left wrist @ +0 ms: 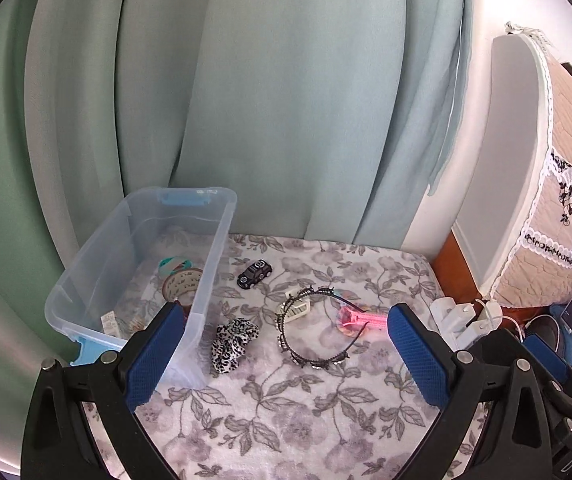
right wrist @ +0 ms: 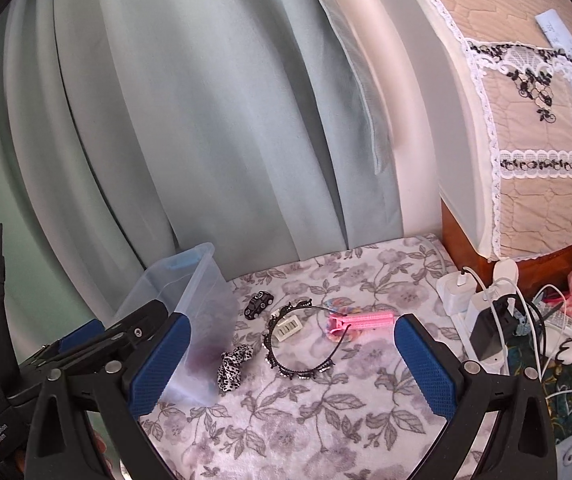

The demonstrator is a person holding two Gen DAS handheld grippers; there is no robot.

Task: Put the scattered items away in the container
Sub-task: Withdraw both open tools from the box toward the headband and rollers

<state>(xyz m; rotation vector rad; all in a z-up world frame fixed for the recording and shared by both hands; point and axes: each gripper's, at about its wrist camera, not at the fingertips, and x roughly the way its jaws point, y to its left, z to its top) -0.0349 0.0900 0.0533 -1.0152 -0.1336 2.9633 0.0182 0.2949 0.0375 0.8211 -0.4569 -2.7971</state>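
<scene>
A: The left gripper (left wrist: 281, 344) hovers with its blue pads spread wide and nothing between them; the right gripper (right wrist: 290, 354) is spread the same way, also empty.

B: And the container?

A: The clear plastic bin (left wrist: 213, 256) sits at the left of the floral-covered worktop (left wrist: 286, 412), in front of the pale green curtain (left wrist: 286, 100). Through its wall two rolls of tape (left wrist: 179, 280) show on the bottom.

B: What lies outside it?

A: A leopard-print scrunchie (left wrist: 231, 344) lies just beside the bin's near corner. A small black toy car (left wrist: 254, 273) sits farther back, near the bin's long side. A black toothed headband (left wrist: 314, 330) lies in the middle, with a cream hair claw (left wrist: 294, 309) touching its left rim. A pink hair clip (left wrist: 362, 319) rests across the headband's right end, on top of a pastel scrunchie (right wrist: 340, 304).

B: Anything past the worktop edge?

A: White chargers and cables (right wrist: 482, 304) cluster to the right, below a lace-trimmed quilted cover (right wrist: 534, 152).
</scene>
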